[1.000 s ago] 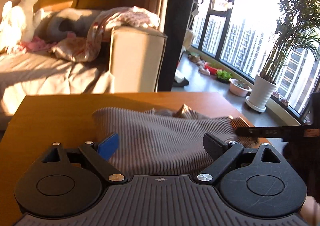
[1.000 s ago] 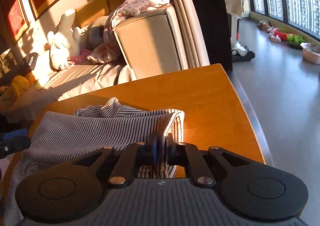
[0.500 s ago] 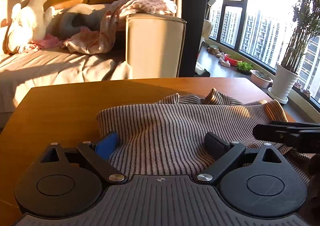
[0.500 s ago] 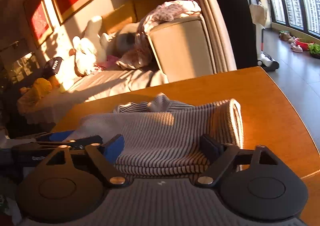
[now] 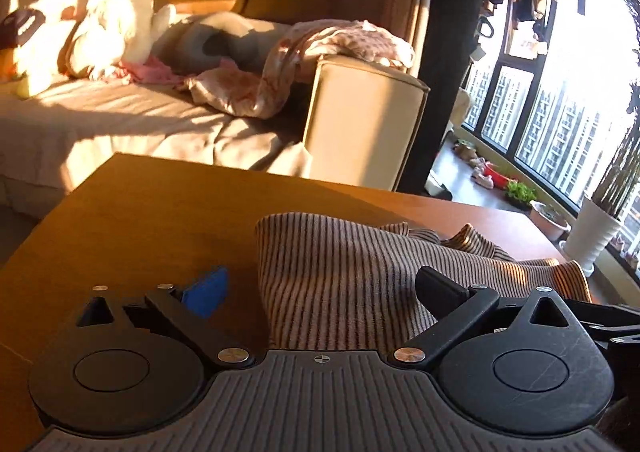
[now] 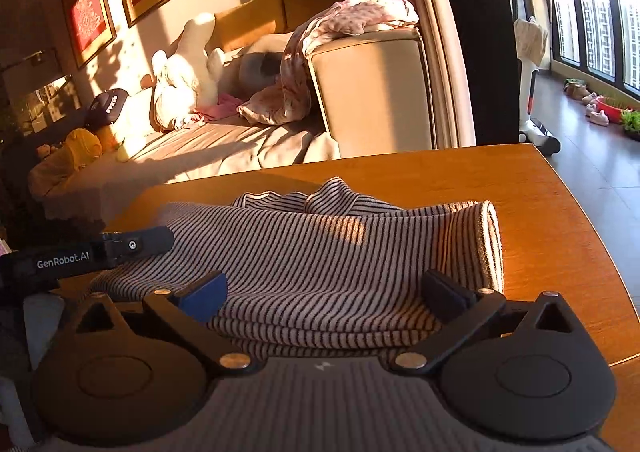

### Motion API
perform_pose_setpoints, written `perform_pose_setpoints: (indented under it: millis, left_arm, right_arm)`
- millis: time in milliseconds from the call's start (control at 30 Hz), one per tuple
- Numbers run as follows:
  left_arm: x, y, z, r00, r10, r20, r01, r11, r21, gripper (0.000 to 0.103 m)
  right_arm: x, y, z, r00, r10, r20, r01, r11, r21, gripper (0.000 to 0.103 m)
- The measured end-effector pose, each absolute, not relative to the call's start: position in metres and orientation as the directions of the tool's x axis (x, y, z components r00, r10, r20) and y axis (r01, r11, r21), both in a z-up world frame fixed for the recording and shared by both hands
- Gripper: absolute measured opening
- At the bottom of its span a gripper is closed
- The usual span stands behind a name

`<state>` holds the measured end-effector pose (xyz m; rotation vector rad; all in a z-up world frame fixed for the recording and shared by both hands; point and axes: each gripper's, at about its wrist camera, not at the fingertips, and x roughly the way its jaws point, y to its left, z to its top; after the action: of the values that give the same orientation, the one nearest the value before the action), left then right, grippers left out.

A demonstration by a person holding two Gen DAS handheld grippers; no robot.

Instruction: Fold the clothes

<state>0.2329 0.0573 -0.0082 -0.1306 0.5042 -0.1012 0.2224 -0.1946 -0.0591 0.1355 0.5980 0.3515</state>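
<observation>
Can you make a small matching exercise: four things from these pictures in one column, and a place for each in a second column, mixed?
Things:
1. garment
2. blanket
3. plush toy
4. white pot

Places:
a. draped over the sofa arm
b. on the floor by the window
c. on the table
d. lying on the sofa seat

Pairs: 1-c, 2-a, 3-d, 4-b

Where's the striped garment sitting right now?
The striped garment lies folded on the wooden table, at its near edge in front of the sofa. It sits toward the right of the left wrist view and centred in the right wrist view.
</observation>
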Motion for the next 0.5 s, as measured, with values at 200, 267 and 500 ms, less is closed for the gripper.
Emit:
perform_pose_setpoints:
  millis: [200,267,500]
  left_arm:
    - [0.232,0.032,-0.009,0.838,-0.216,-0.501,0.209,0.975,-0.07,0.103]
    - [0.241,0.028,-0.014,0.801,-0.212,-0.559,0.211,0.975,-0.068,0.103]
    - [0.244,0.038,-0.019,0.789,-0.199,-0.581,0.164,0.98,-0.113,0.103]
  right_arm:
    - [0.223,-0.203,-0.061,0.766,0.393,-0.509,-0.29,0.918,0.272,0.103]
    - [0.225,-0.209,-0.062,0.756,0.424,-0.499,-0.295,0.901,0.318,0.103]
    - [0.226,-0.203,-0.061,0.746,0.417,-0.519,-0.309,0.907,0.286,0.103]
